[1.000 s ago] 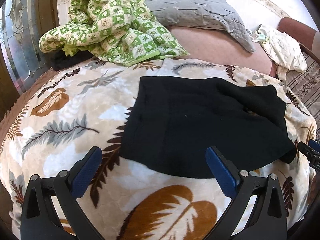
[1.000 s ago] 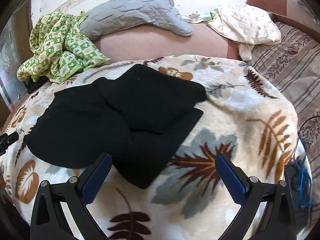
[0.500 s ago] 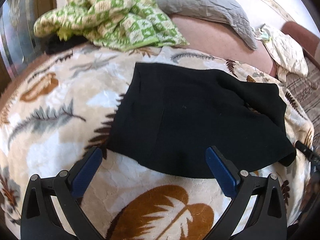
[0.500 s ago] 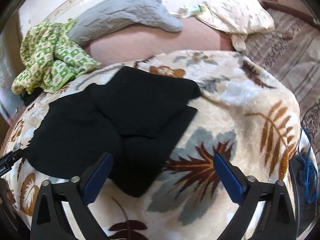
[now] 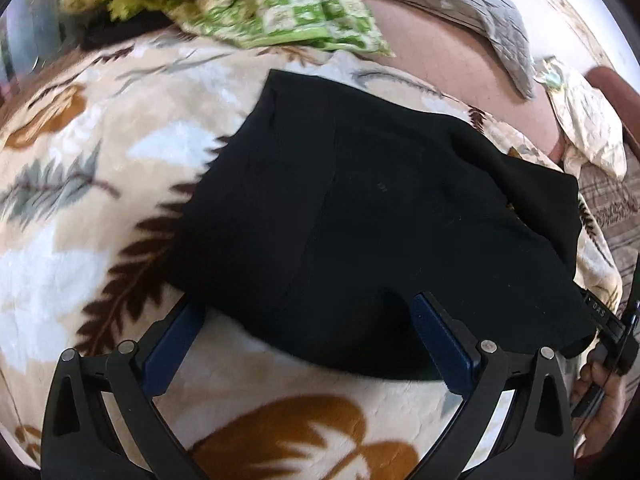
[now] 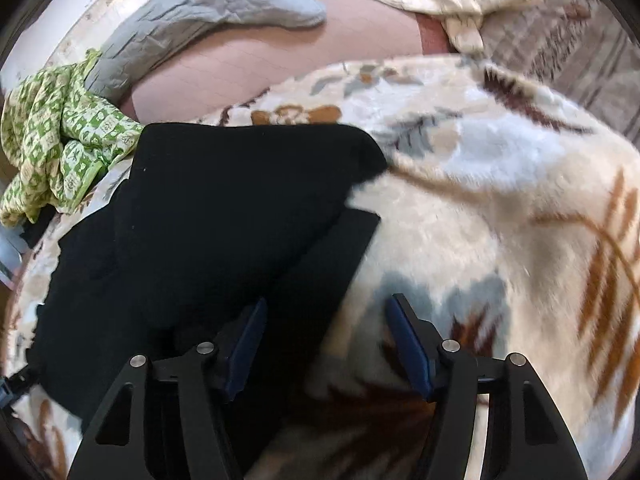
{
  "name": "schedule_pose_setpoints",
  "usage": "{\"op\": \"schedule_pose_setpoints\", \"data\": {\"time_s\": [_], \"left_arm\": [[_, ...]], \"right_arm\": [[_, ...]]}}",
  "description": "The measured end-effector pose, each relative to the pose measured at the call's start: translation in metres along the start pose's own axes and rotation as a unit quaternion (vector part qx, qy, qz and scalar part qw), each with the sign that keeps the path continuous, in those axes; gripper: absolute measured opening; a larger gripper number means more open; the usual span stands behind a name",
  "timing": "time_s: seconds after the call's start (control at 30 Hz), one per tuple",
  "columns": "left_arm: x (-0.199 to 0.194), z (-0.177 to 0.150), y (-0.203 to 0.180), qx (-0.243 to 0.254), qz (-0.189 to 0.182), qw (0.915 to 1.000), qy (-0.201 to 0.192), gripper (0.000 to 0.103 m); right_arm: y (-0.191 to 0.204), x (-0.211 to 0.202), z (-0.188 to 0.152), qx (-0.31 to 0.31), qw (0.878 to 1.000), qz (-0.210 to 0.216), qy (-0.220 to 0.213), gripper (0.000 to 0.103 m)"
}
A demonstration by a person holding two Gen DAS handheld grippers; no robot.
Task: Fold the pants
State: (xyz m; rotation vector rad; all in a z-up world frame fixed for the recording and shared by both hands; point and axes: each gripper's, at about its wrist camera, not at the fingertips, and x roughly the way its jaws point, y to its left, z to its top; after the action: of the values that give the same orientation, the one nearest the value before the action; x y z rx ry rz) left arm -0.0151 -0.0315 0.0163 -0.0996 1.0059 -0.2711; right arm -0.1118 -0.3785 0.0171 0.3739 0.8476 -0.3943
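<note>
The black pants [image 5: 360, 208] lie partly folded on the leaf-patterned blanket [image 5: 100, 280]. My left gripper [image 5: 304, 340] is open and straddles the pants' near hem, with the cloth edge between its blue pads. In the right wrist view the pants [image 6: 224, 224] show a folded-over upper layer. My right gripper [image 6: 324, 344] is open, narrower than before, at the pants' near right corner; its left finger [image 6: 244, 340] lies over the black cloth and its right finger [image 6: 408, 344] over the blanket.
A green checked cloth [image 5: 248, 4] and a grey quilted pillow [image 5: 452, 8] lie at the back. A cream patterned cloth [image 5: 584, 120] lies at the far right. The right gripper's body and a hand [image 5: 600, 392] show at the left view's right edge.
Both grippers have moved forward and down onto the pants' near edge. The right gripper's jaws have narrowed. The left gripper's jaws stay wide.
</note>
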Motion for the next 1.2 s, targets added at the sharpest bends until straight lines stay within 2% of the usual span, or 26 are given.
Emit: {"op": "schedule_pose_setpoints", "data": {"time_s": [0.03, 0.07, 0.1, 0.17, 0.2, 0.33, 0.43, 0.53, 0.6, 0.73, 0.83, 0.87, 0.93, 1.0, 1.03, 1.1, 1.13, 1.17, 1.2], "left_arm": [[0.002, 0.001, -0.004, 0.008, -0.004, 1.0000, 0.004, 0.103], [0.002, 0.002, -0.008, 0.013, -0.005, 0.9999, 0.001, 0.098], [0.001, 0.003, -0.008, 0.014, -0.007, 0.9999, -0.002, 0.089], [0.000, 0.006, -0.009, 0.019, -0.001, 0.9998, -0.001, 0.026], [0.000, 0.007, -0.007, 0.015, -0.009, 0.9998, 0.003, 0.023], [-0.015, 0.009, 0.004, 0.008, -0.045, 0.9990, 0.002, 0.020], [-0.032, 0.007, 0.011, 0.015, -0.053, 0.9984, -0.012, 0.020], [-0.036, 0.003, 0.020, 0.009, -0.059, 0.9982, -0.006, 0.019], [-0.037, 0.001, 0.025, 0.008, -0.056, 0.9984, -0.001, 0.019], [-0.043, -0.002, 0.032, 0.010, -0.053, 0.9985, 0.000, 0.018], [-0.048, -0.004, 0.042, 0.009, -0.057, 0.9984, 0.001, 0.016], [-0.049, -0.004, 0.044, 0.008, -0.060, 0.9982, 0.001, 0.016], [-0.050, -0.006, 0.049, 0.008, -0.059, 0.9982, 0.002, 0.016], [-0.048, -0.008, 0.053, 0.006, -0.060, 0.9982, 0.006, 0.017], [-0.048, -0.008, 0.053, 0.005, -0.056, 0.9984, 0.007, 0.019], [-0.053, -0.009, 0.055, -0.001, -0.056, 0.9984, 0.000, 0.024], [-0.056, -0.009, 0.056, -0.003, -0.058, 0.9983, -0.004, 0.034], [-0.059, -0.008, 0.057, -0.005, -0.061, 0.9981, -0.010, 0.052], [-0.062, -0.008, 0.059, -0.010, -0.065, 0.9977, -0.019, 0.065]], "right_arm": [[0.002, -0.001, 0.002, -0.005, 1.000, 0.004, -0.003, 0.044], [0.004, -0.003, 0.006, -0.006, 1.000, 0.014, -0.008, 0.009], [0.004, -0.006, 0.008, -0.001, 1.000, 0.017, -0.015, 0.004], [0.002, -0.016, 0.007, 0.009, 0.999, 0.019, -0.030, 0.004], [0.000, -0.021, 0.005, 0.014, 0.999, 0.019, -0.036, 0.004], [-0.010, -0.060, -0.006, 0.022, 0.998, 0.021, -0.056, 0.004], [-0.024, -0.101, -0.017, 0.019, 0.997, 0.006, -0.078, 0.004], [-0.050, -0.137, -0.041, 0.049, 0.994, -0.020, -0.100, 0.004], [-0.067, -0.139, -0.058, 0.063, 0.993, -0.048, -0.082, 0.004], [-0.094, -0.124, -0.086, 0.097, 0.994, -0.050, -0.008, 0.006], [-0.098, -0.128, -0.092, 0.092, 0.993, -0.071, -0.001, 0.022], [-0.098, -0.132, -0.092, 0.093, 0.992, -0.080, -0.006, 0.031], [-0.098, -0.145, -0.087, 0.098, 0.991, -0.086, -0.025, 0.035], [-0.095, -0.152, -0.082, 0.100, 0.992, -0.063, -0.046, 0.040], [-0.088, -0.155, -0.079, 0.095, 0.993, -0.031, -0.057, 0.044], [-0.069, -0.154, -0.076, 0.073, 0.995, 0.036, -0.062, 0.062], [-0.053, -0.150, -0.075, 0.051, 0.994, 0.071, -0.059, 0.064], [-0.039, -0.146, -0.076, 0.032, 0.994, 0.088, -0.054, 0.065], [-0.026, -0.141, -0.076, 0.015, 0.994, 0.097, -0.049, 0.065]]}}
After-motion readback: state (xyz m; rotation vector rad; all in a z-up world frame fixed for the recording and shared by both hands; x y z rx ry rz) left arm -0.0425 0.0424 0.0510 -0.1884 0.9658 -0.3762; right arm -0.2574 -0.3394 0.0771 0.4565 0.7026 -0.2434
